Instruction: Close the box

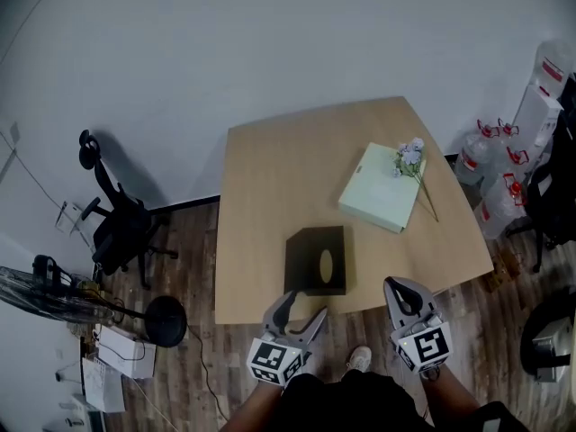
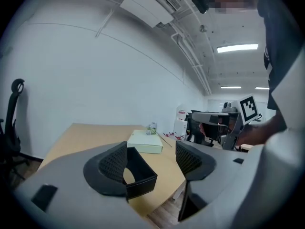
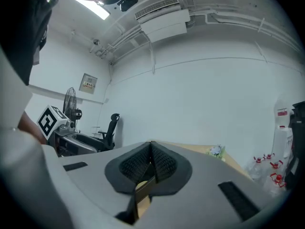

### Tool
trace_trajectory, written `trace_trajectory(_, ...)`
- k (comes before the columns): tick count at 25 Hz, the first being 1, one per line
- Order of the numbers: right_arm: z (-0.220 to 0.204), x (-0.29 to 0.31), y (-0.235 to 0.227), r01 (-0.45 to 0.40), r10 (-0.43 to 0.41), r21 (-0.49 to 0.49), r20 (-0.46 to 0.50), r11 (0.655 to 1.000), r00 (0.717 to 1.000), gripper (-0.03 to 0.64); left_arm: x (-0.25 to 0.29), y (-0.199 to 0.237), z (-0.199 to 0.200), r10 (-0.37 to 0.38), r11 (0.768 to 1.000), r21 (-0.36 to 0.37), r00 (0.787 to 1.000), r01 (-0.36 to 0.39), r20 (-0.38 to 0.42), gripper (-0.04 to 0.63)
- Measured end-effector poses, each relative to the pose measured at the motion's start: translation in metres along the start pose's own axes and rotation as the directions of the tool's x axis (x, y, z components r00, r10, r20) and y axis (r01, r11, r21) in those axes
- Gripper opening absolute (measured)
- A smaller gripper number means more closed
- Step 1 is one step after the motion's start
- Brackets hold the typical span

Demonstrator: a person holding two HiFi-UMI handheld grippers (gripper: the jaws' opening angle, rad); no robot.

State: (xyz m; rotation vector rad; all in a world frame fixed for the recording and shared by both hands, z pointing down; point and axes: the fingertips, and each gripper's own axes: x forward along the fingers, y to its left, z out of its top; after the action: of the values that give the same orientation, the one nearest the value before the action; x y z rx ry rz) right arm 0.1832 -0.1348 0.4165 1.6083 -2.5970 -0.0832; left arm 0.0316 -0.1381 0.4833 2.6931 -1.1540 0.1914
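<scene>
free: table [image 1: 261,205] left half, rear | blocked: black box [image 1: 316,259] front-centre; pale box [image 1: 378,196] right-rear

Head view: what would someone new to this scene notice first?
A dark box sits near the table's front edge. Behind it, to the right, lies a pale box with flowers on top. Just short of the edge hover the left tool, open, and the right tool, shut, both empty.
</scene>
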Motion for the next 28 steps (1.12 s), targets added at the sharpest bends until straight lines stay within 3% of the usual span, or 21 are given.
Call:
trace_trajectory(4, -0.012, 0.02, 0.002, -0.076, 0.076, 0.012, -0.023, 0.997, 0.997, 0.012, 0.001, 0.013, -0.012, 0.049, 0.989, -0.139, 0.999, -0.047, 0.009, 0.314)
trace_trajectory(7, -0.017, 0.035, 0.012, -0.119, 0.12, 0.023, -0.036, 0.993, 0.992, 0.012, -0.004, 0.03, -0.021, 0.081, 0.952, -0.298, 0.996, -0.068, 0.032, 0.313)
trace_trajectory(10, -0.017, 0.049, 0.021, -0.151, 0.152, 0.021, -0.04, 0.988, 0.988, 0.012, -0.005, 0.053, -0.041, 0.115, 0.878, -0.47, 0.993, -0.086, 0.033, 0.31)
trace_trajectory(16, -0.014, 0.074, 0.039, -0.192, 0.192, -0.001, -0.044, 0.981, 0.98, 0.012, -0.009, 0.087, -0.07, 0.155, 0.718, -0.693, 0.985, -0.064, 0.069, 0.311)
trace_trajectory(22, -0.018, 0.09, 0.046, -0.204, 0.203, -0.008, -0.069, 0.979, 0.977, 0.012, -0.01, 0.107, -0.103, 0.191, 0.476, -0.879, 0.979, -0.03, 0.07, 0.311)
trace_trajectory(24, -0.021, 0.095, 0.047, -0.203, 0.202, -0.011, -0.077, 0.979, 0.976, 0.012, -0.005, 0.11, -0.109, 0.195, 0.357, -0.934, 0.974, 0.037, 0.114, 0.313)
trace_trajectory(26, -0.026, 0.099, 0.048, -0.201, 0.199, -0.01, -0.088, 0.98, 0.976, 0.012, 0.001, 0.112, -0.116, 0.198, 0.208, -0.972, 0.968, 0.109, 0.151, 0.321)
trace_trajectory(28, -0.031, 0.102, 0.051, -0.201, 0.2, -0.007, -0.099, 0.98, 0.975, 0.012, 0.005, 0.117, -0.127, 0.198, 0.096, -0.984, 0.966, 0.15, 0.167, 0.336)
